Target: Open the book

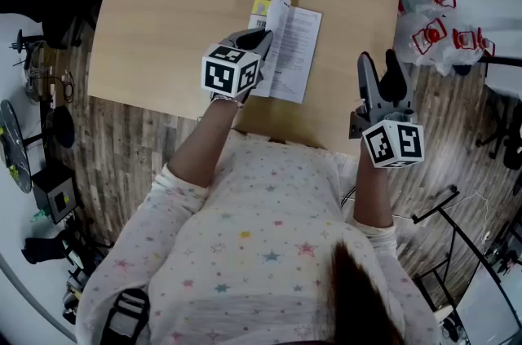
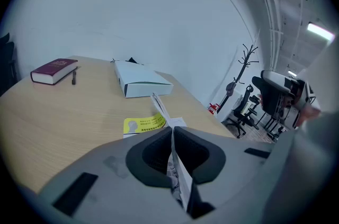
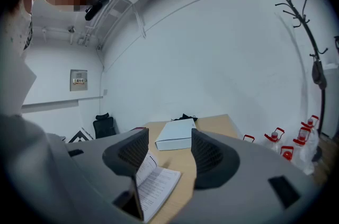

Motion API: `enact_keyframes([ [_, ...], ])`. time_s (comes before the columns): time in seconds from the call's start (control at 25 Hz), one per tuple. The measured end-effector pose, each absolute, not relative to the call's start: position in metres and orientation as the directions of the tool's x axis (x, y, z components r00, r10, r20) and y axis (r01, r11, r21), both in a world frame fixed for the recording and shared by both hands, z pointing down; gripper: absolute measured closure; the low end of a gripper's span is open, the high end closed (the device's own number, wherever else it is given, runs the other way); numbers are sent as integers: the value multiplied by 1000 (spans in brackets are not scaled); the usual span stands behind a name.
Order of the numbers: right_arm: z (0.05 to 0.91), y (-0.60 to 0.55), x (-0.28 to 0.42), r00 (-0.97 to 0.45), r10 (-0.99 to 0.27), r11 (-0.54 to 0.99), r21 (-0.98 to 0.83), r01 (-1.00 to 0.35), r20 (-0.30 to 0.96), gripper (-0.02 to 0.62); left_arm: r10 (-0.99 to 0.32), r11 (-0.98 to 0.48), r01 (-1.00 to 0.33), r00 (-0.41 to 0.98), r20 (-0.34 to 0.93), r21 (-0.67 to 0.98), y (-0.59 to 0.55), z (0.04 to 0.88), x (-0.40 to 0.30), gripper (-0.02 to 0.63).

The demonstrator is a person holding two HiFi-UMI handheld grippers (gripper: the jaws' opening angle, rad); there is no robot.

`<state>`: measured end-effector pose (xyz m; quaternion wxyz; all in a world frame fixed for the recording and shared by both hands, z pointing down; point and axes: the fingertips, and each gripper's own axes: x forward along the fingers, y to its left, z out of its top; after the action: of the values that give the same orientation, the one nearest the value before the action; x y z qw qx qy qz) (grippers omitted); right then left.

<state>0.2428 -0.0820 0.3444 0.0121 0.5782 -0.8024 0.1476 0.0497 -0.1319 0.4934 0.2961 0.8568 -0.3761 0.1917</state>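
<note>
The book (image 1: 292,50) is recorded part-open on the bench (image 1: 163,33), spine running away from the person, one raised leaf clamped in the nearer, closed left tool (image 1: 259,37), while the right tool (image 1: 383,68) is held empty, jaws apart, well to its right.

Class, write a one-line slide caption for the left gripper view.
Left gripper shut on pages of the yellow-covered book on the wooden table.

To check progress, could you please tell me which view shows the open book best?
The head view: the book lies open on the table. The left gripper view shows only pinched pages edge-on; the right gripper view shows one printed page.
</note>
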Motion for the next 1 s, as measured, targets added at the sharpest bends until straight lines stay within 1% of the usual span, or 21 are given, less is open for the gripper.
enact_keyframes([
  [0.4, 339, -78, 223, -286, -936, 246, -200, -948, 205, 365, -497, -559, -714, 696, 518, 422, -135, 493, 39, 584],
  [0.64, 337, -76, 208, -274, -940, 236, -193, -952, 203, 368, -495, -600, -709, 693, 525, 370, -136, 489, 31, 583],
  [1.0, 335, -75, 188, -259, -944, 223, -186, -957, 202, 370, -490, -600, -696, 709, 507, 394, -139, 488, 14, 583],
])
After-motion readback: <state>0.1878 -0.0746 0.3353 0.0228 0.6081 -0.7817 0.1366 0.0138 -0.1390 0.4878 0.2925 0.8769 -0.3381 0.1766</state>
